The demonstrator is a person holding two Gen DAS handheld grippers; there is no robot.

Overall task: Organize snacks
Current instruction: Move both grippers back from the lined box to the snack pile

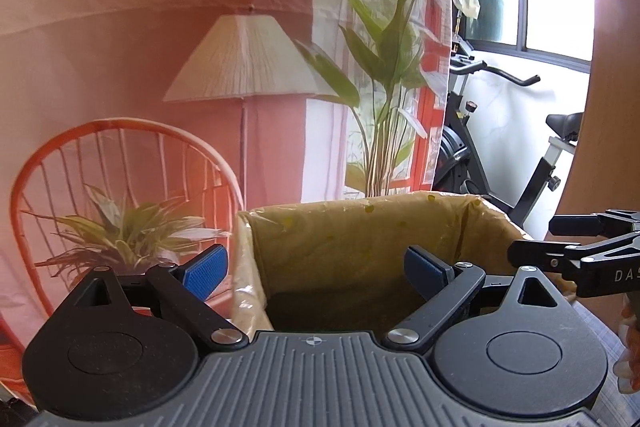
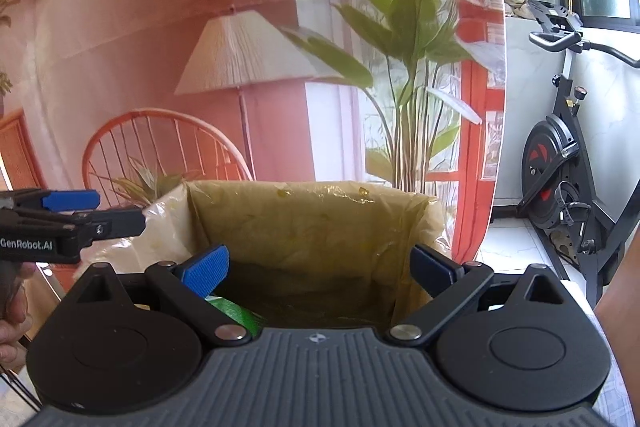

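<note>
A bin lined with a yellowish plastic bag (image 1: pixel 360 239) (image 2: pixel 312 227) stands straight ahead of both grippers. A green snack packet (image 2: pixel 236 313) lies inside the bin, just under the left pad in the right wrist view. My left gripper (image 1: pixel 316 275) is open over the bin's mouth with nothing between its blue pads. My right gripper (image 2: pixel 320 269) is open too, with nothing between its pads, above the bin. Each gripper shows in the other's view: the right one (image 1: pixel 532 239) at the right edge, the left one (image 2: pixel 120 211) at the left edge.
Behind the bin hangs a printed backdrop with a lamp, a wicker chair and plants (image 1: pixel 248 67). An exercise bike (image 2: pixel 560 167) stands by the window at the right. A person's hand (image 2: pixel 12 319) holds the left gripper's handle.
</note>
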